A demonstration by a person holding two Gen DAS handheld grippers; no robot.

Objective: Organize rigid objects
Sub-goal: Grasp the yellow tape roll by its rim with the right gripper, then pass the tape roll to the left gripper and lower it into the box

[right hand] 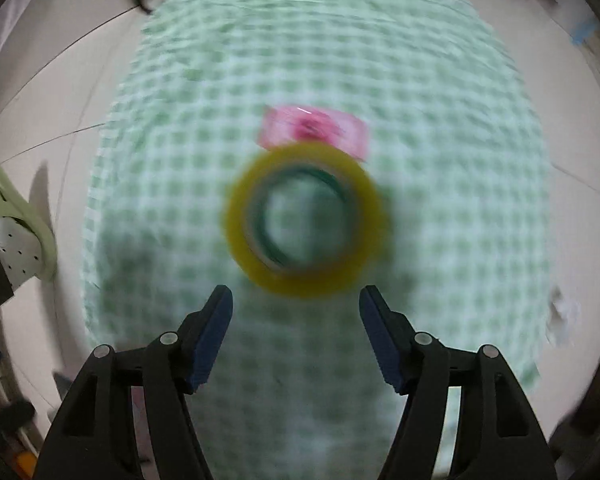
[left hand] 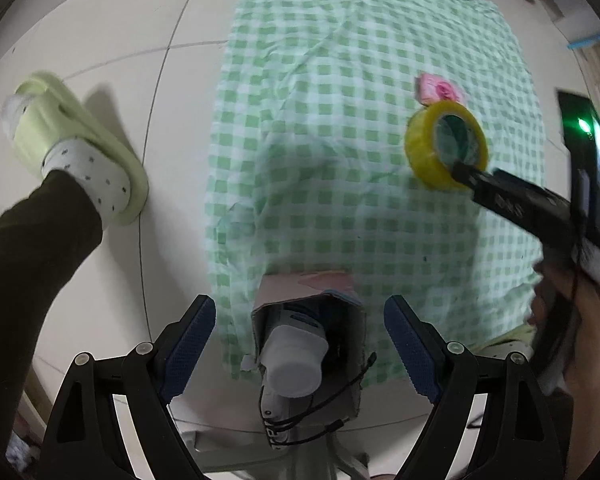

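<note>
Right wrist view, heavily blurred, centres on a yellow roll of packing tape lying on the green-and-white checked cloth, its green inner core facing the lens. The roll sits just ahead of the right gripper, whose blue-padded fingers stand wide apart with nothing between them. Just beyond the tape, touching or nearly touching its far edge, lies a small pink packet; the blur hides what it is.

From the left wrist view the same tape roll appears right of centre on the cloth, with the pink packet just behind it. The right gripper reaches in from the right with one black fingertip at the roll's near rim; whether it touches cannot be told. The person's hand grips its handle at the right edge.

The left gripper hangs over the cloth's near edge with its padded fingers spread wide, holding nothing. Between them, lower down, is an open cardboard box containing a white and grey device with a black cord.

Beside the cloth on the pale tiled floor stands the person's foot in a dotted white sock and a pale green slipper.
</note>
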